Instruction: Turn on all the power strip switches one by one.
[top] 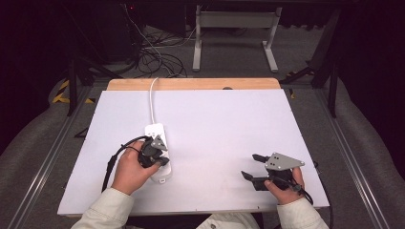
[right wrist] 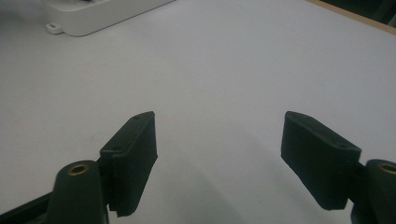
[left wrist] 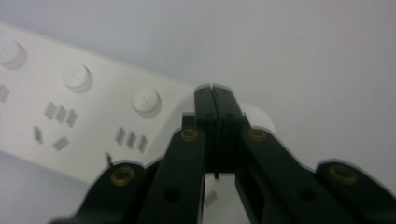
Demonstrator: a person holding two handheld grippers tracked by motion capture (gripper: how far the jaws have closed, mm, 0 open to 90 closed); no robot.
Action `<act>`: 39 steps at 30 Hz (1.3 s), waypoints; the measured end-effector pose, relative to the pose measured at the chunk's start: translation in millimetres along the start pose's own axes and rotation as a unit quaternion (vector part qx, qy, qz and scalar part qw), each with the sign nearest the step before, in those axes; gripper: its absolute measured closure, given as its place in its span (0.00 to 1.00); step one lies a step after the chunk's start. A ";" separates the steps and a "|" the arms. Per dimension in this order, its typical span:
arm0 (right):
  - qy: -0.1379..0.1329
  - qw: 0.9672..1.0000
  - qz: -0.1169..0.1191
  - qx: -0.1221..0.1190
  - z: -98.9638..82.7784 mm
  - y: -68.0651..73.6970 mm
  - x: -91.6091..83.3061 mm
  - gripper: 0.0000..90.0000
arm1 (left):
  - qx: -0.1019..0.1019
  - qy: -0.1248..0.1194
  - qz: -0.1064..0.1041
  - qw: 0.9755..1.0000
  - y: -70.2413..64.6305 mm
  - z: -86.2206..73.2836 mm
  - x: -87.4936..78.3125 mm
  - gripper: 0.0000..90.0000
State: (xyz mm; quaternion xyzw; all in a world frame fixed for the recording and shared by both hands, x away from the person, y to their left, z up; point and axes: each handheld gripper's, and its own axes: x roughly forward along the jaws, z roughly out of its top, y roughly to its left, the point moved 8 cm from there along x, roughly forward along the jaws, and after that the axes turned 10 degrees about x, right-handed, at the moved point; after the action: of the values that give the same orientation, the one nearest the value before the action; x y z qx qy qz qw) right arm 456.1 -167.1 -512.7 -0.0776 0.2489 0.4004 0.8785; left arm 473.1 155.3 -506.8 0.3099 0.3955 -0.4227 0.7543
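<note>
A white power strip (top: 155, 131) lies left of centre on the white table (top: 224, 124), and its white cord (top: 153, 98) runs off over the far edge. In the left gripper view the strip (left wrist: 84, 107) shows round switch buttons (left wrist: 146, 100) and slotted sockets. My left gripper (top: 161, 161) is shut with nothing between its jaws, and its tips (left wrist: 215, 88) sit over the strip's near end, beside the last button. Whether they touch the strip I cannot tell. My right gripper (top: 250, 165) rests open at the front right, its jaws (right wrist: 219, 121) spread wide over bare table. The strip's end (right wrist: 93, 16) lies far off.
A wooden strip (top: 191, 84) borders the table's far edge. Beyond it on the floor are tangled cables (top: 157, 57) and a white table frame (top: 234, 28). Metal rails (top: 47, 157) run along both sides of the table.
</note>
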 end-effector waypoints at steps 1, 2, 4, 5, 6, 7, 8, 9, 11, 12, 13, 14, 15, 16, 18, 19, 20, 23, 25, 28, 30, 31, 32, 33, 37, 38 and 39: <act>0.000 1.000 0.000 0.000 0.0 0.0 0.0 0.30 | 0.000 0.000 0.000 1.000 0.0 0.0 0.0 1.00; -0.004 1.000 -0.002 -0.001 0.7 -1.3 -0.8 0.30 | -0.006 -0.005 -0.007 1.000 0.6 0.1 -1.7 1.00; -0.003 1.000 -0.003 0.002 0.5 -1.7 -1.3 0.31 | -0.016 -0.032 -0.018 0.999 1.0 3.8 -7.5 1.00; -0.003 1.000 -0.003 0.002 0.4 -2.2 -1.0 0.30 | -0.017 -0.039 -0.012 0.999 1.8 5.5 -10.4 1.00; -0.002 1.000 -0.002 0.002 0.0 -2.6 -0.2 0.30 | -0.015 -0.043 -0.005 0.999 2.7 6.6 -12.0 1.00; -0.001 1.000 -0.002 0.002 -0.2 -2.6 0.3 0.30 | -0.014 -0.047 0.002 0.999 3.6 7.9 -14.5 1.00; 0.000 1.000 -0.001 0.001 -0.5 -1.8 0.6 0.30 | -0.016 -0.056 0.004 0.998 4.1 9.6 -16.7 1.00; 0.000 1.000 -0.001 0.001 -0.5 -1.8 0.6 0.30 | -0.018 -0.059 0.005 0.998 4.2 10.2 -18.0 1.00; -0.002 1.000 -0.001 0.001 -0.2 -1.5 -0.1 0.30 | -0.018 -0.062 0.006 0.998 4.9 10.9 -20.6 1.00; -0.003 1.000 -0.002 0.001 -0.1 -1.8 -0.5 0.30 | -0.019 -0.065 0.007 0.998 5.1 11.3 -21.7 1.00; -0.003 1.000 -0.002 0.002 0.1 -1.9 -0.7 0.30 | -0.018 -0.067 0.008 0.998 5.2 11.6 -22.7 1.00; -0.003 1.000 -0.002 0.002 0.1 -1.8 -0.4 0.30 | -0.018 -0.068 0.009 0.997 5.3 12.1 -23.5 1.00; -0.002 1.000 -0.001 0.003 -0.1 -1.5 0.2 0.30 | -0.018 -0.070 0.010 0.997 5.4 12.6 -23.8 1.00; -0.001 1.000 -0.001 0.002 -0.3 -1.4 0.5 0.30 | -0.017 -0.072 0.012 0.997 6.2 12.9 -24.3 1.00; 0.000 1.000 -0.001 0.001 -0.5 -1.6 1.0 0.30 | -0.019 -0.076 0.018 0.997 8.7 13.2 -24.4 1.00; 0.001 1.000 -0.001 0.002 -0.7 -2.0 1.1 0.30 | -0.022 -0.079 0.018 0.996 9.4 13.3 -23.9 1.00; 0.001 1.000 -0.001 0.002 -0.7 -2.0 1.1 0.30 | -0.023 -0.079 0.021 0.996 10.8 12.9 -23.4 1.00; 0.002 1.000 -0.002 0.003 -1.6 -3.4 1.6 0.30 | -0.026 -0.079 0.024 0.996 14.0 12.2 -19.4 1.00; 0.003 1.000 -0.002 0.003 -1.8 -3.5 1.8 0.30 | -0.025 -0.073 0.029 0.997 16.2 11.5 -15.9 1.00; 0.003 1.000 -0.001 0.002 -1.9 -3.3 2.0 0.30 | -0.027 -0.069 0.029 0.997 18.0 11.2 -10.6 1.00; 0.003 1.000 -0.001 0.003 -2.0 -3.4 2.0 0.30 | -0.028 -0.063 0.029 0.997 19.6 10.2 -6.3 1.00; 0.003 1.000 -0.001 0.003 -2.0 -3.4 2.0 0.30 | -0.029 -0.062 0.029 0.997 20.4 9.5 -4.2 1.00; 0.004 1.000 -0.001 0.003 -2.0 -3.3 2.0 0.30 | -0.031 -0.059 0.031 0.997 21.9 8.1 -2.2 1.00; 0.004 1.000 -0.001 0.002 -2.1 -3.2 1.9 0.30 | -0.031 -0.058 0.031 0.997 23.0 7.1 -1.4 1.00; 0.004 1.000 -0.001 0.002 -2.2 -3.2 2.0 0.30 | -0.039 -0.055 0.032 0.997 26.0 3.5 0.7 1.00; 0.005 1.000 -0.001 0.002 -2.3 -3.2 2.1 0.30 | -0.040 -0.053 0.033 0.997 26.6 2.8 1.0 1.00; 0.005 1.000 0.000 0.002 -2.4 -3.2 2.2 0.30 | -0.040 -0.053 0.032 0.997 26.8 2.4 1.8 1.00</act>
State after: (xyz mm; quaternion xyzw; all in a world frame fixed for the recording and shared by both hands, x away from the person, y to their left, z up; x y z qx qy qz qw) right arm 458.7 -168.6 -516.1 -0.0779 0.2541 0.3992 0.8775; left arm 498.2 164.7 -503.6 0.2696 0.3616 -0.3977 0.7990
